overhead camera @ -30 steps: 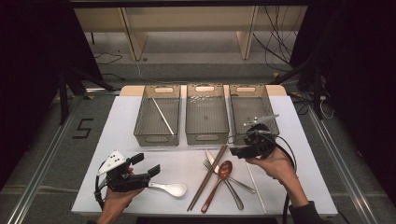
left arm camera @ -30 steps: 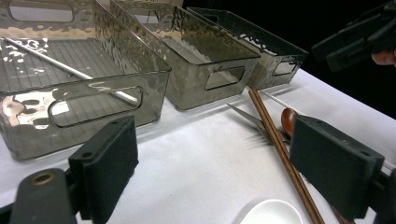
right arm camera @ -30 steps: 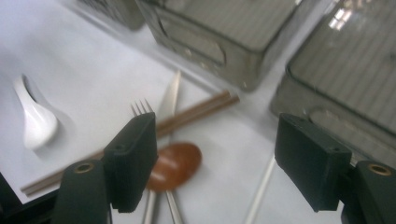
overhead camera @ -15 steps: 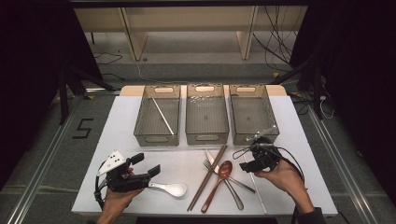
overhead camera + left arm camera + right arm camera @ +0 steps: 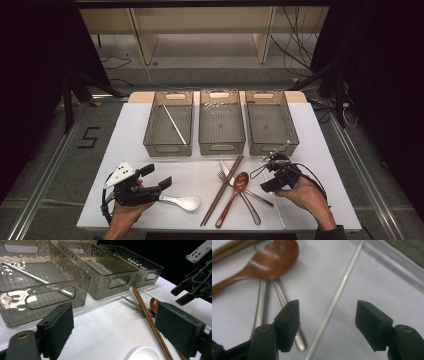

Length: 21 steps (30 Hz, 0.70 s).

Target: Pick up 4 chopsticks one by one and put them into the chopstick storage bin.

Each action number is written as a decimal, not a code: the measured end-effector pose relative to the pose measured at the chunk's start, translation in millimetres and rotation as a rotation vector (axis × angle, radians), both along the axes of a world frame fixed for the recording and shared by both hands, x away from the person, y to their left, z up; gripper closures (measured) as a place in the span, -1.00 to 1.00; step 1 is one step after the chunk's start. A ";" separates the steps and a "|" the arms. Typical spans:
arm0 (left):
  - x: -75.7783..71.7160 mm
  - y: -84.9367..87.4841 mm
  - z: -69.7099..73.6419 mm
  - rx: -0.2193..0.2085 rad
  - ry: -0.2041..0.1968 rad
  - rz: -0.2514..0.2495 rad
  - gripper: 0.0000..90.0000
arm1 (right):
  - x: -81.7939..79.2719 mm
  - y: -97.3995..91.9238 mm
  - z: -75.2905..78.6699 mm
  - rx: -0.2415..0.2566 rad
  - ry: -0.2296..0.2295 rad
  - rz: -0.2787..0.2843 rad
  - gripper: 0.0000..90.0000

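Observation:
My right gripper hangs low over the table's right side, its jaws astride a thin silver rod that lies flat. In the right gripper view the rod runs up between the two pads without touching either. The jaws have just been closing, and my right gripper is open. Left of the rod lie a wooden spoon, a fork, metal handles and brown chopsticks. My left gripper rests open at the front left, beside a white spoon.
Three smoky plastic bins stand in a row at the back: left, middle and right. A silver rod lies in the left bin. In the left gripper view the right gripper shows at the far right.
My right gripper has sunk toward the table and come nearer to the front edge, over the silver rod, and its jaws have narrowed. The left gripper has stayed put.

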<state>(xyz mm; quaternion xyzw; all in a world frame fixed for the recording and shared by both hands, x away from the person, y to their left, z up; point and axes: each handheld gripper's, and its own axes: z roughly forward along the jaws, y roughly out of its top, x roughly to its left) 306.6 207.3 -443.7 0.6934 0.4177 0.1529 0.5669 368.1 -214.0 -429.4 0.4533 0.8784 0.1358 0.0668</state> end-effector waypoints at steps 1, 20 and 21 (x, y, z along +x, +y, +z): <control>-0.1 0.0 0.1 0.000 0.000 0.000 -0.67 | -0.1 -0.4 -1.6 -0.003 0.005 0.000 -0.14; 0.0 0.0 0.3 0.002 -0.002 0.001 -0.67 | -3.9 -0.6 -15.7 -0.073 0.089 0.033 0.42; -0.1 0.0 0.3 0.003 -0.003 0.000 -0.67 | -4.2 -0.2 -17.0 -0.077 0.095 0.036 0.44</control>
